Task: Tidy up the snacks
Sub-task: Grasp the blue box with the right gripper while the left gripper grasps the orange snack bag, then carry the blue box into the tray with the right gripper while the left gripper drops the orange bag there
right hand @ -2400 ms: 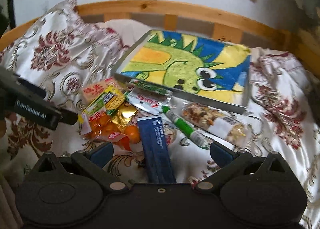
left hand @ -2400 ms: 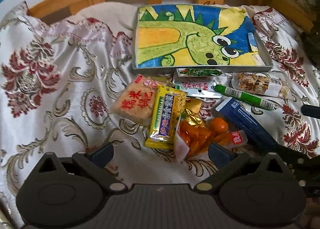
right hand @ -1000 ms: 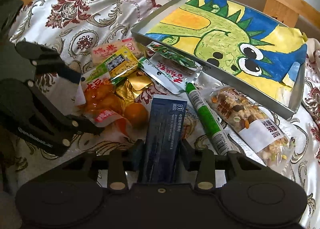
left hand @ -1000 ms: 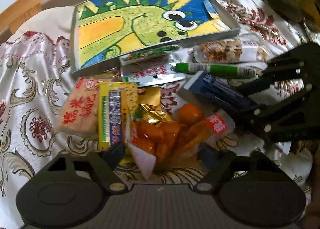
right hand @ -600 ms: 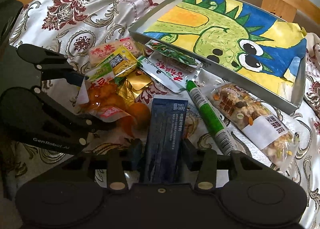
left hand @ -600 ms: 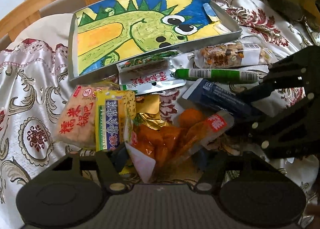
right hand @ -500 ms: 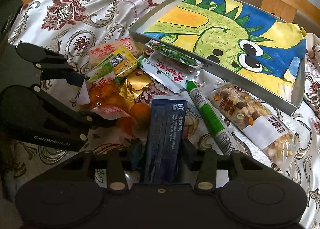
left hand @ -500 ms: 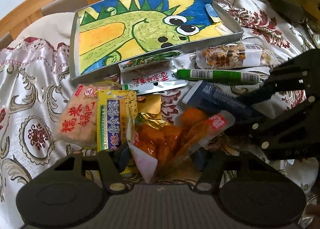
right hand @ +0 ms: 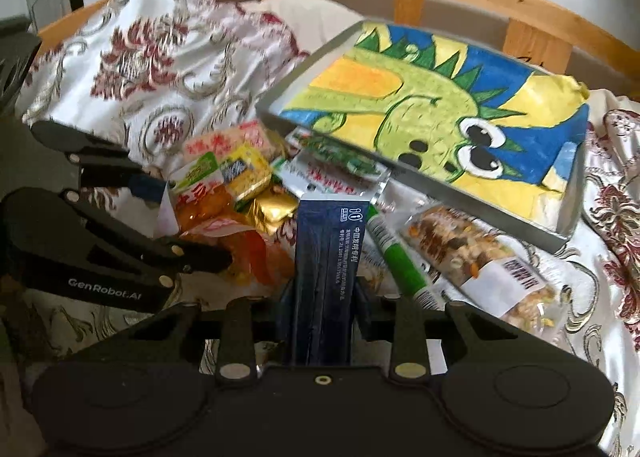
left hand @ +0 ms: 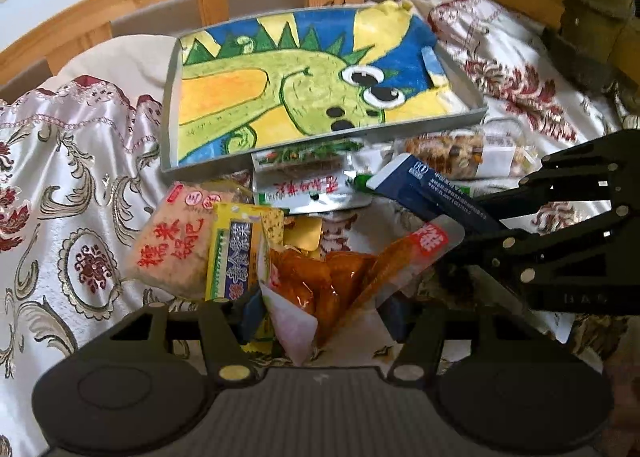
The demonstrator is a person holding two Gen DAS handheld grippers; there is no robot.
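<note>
Both claws have just closed and lifted, the left claw [left hand: 324,313] clamped on the orange snack bag [left hand: 332,277] and the right claw [right hand: 322,297] on the blue packet [right hand: 326,257], raised off the bed [left hand: 80,177] near the tray [left hand: 170,97], seemingly bound there.

Both packets raised off the floral bedspread [left hand: 80,185] since a second ago. Orange snack bag [left hand: 320,281], earlier flat in the pile, now pinched in the left gripper [left hand: 324,311] and tilted up. Dark blue packet [right hand: 326,269], clamped in the right gripper [right hand: 322,303], now lifted above the green tube [right hand: 394,257]. Both grippers, wide open at first, now closed.
</note>
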